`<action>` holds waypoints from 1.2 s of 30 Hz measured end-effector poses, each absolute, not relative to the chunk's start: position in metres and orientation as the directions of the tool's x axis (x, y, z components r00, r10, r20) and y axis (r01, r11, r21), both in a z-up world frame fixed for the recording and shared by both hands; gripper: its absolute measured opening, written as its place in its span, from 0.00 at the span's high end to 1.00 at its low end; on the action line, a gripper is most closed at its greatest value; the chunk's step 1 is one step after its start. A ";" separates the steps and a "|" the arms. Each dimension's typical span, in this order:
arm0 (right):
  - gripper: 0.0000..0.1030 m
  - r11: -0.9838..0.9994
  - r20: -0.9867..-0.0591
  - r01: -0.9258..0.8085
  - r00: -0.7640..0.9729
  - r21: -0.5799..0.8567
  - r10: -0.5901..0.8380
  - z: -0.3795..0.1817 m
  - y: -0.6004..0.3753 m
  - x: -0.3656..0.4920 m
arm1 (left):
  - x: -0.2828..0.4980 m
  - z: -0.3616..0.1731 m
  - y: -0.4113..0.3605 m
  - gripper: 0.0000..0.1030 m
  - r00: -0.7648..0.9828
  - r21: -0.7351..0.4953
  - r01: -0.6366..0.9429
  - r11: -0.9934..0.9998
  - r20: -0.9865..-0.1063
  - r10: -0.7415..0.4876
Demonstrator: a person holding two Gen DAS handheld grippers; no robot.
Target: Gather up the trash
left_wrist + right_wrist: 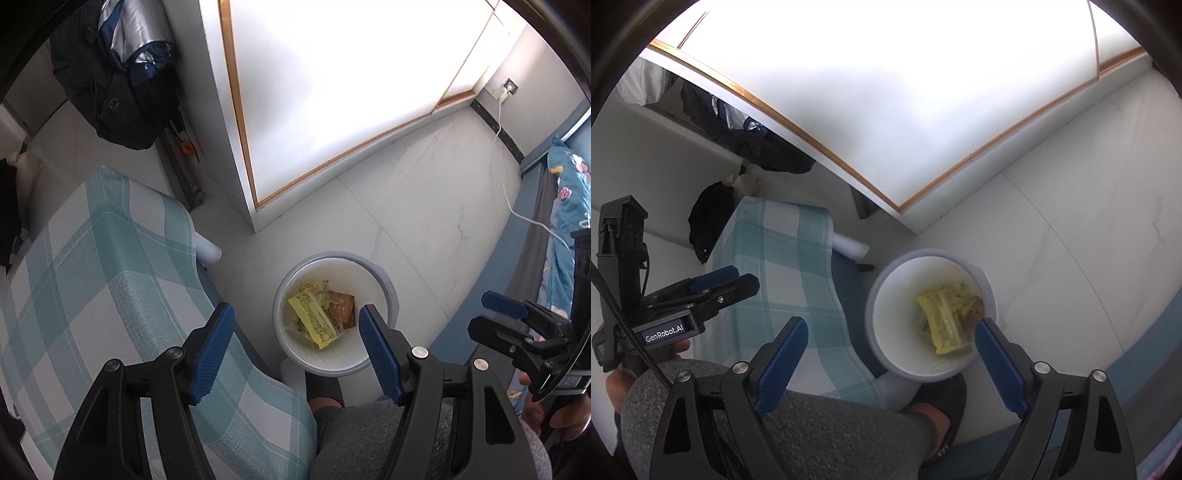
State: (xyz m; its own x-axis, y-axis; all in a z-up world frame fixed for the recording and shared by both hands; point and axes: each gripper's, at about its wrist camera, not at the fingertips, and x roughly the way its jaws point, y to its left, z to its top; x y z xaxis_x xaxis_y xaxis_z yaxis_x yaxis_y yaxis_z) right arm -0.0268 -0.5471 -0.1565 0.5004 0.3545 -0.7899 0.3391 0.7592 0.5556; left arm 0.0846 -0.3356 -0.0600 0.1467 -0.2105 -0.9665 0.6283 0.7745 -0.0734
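1. Knee (pixel 373 435) in grey cloth fills the bottom of both wrist views, nearest the cameras; a dark slipper (pixel 942 417) shows past it on the pale floor (pixel 424 192)

2. Left gripper (pixel 295 349) points steeply down, its blue pads (pixel 212 343) standing apart with nothing between them; one pad lies over the stool, the other over the bin's rim

3. Right gripper (pixel 888 363) also tilts down and gapes wide and empty; its right pad (pixel 997 365) overlaps the near edge of the bin in the picture

4. Each tool shows in the other's view: the right one at the right edge of the left view (pixel 517 325), gripped by a hand (pixel 554 413), and the left one at the left edge of the right view (pixel 701 291), bearing white lettering

5. Stool (pixel 92 277) with a teal and white checked cover stands just left of the knee, beside the bin

6. Bin (pixel 373 354), white and round, sits on the floor just past the slipper, between the stool and the bed's blue edge (pixel 472 325)

7. Trash lies in the bin's bottom: a yellow wrapper (pixel 314 317) with print, a brown packet (pixel 341 308) touching it, and pale shreds around them

8. Bedding (pixel 569 206) with flowers lies at the right edge, and a white cable (pixel 517 206) runs from it to a wall socket (pixel 509 88)

9. Wardrobe (pixel 332 92), white with wooden trim, stands behind the bin, washed out by glare

10. Dark bag (pixel 110 99) and a blue and silver cloth (pixel 136 37) hang farthest off, left of the wardrobe
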 end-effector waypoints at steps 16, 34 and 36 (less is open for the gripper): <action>0.10 0.758 -0.796 0.352 0.495 0.549 0.347 -0.161 -0.552 -0.027 | 0.086 -0.063 -0.337 0.36 0.128 -0.087 0.620 0.779 -0.969 -0.210; 0.10 0.756 -0.797 0.356 0.493 0.550 0.347 -0.164 -0.554 -0.029 | 0.086 -0.062 -0.336 0.36 0.123 -0.097 0.615 0.782 -0.969 -0.216; 0.10 0.754 -0.798 0.358 0.493 0.550 0.347 -0.165 -0.554 -0.029 | 0.086 -0.062 -0.335 0.36 0.128 -0.100 0.612 0.785 -0.967 -0.222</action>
